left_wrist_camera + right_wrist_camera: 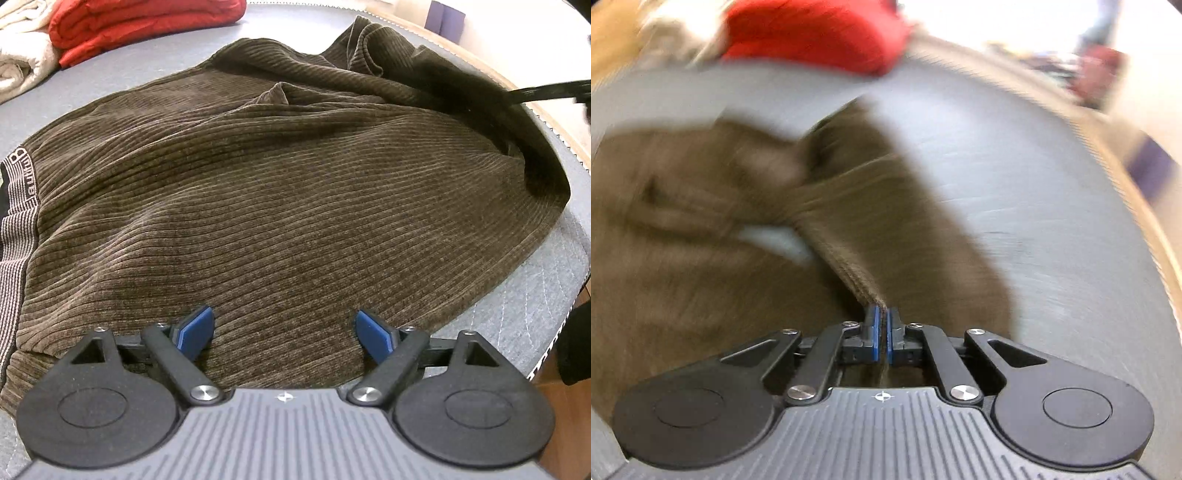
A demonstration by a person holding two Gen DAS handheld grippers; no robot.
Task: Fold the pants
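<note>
The grey quilted surface (524, 295) carries the brown ribbed corduroy pants (280, 192), spread wide across its near half with one portion rumpled toward the far right edge. At the far left corner lie a folded red blanket (147, 26) and a cream towel (22, 62), apart from the pants. The left gripper (282, 330) hovers over the near hem, jaws wide apart, holding nothing. The right gripper (883, 325) is clamped tight on a gathered fabric edge, which runs taut away from it, up and leftward. Judgement: the right hand controls the fold; the pants' bulk lies to its left.
</note>
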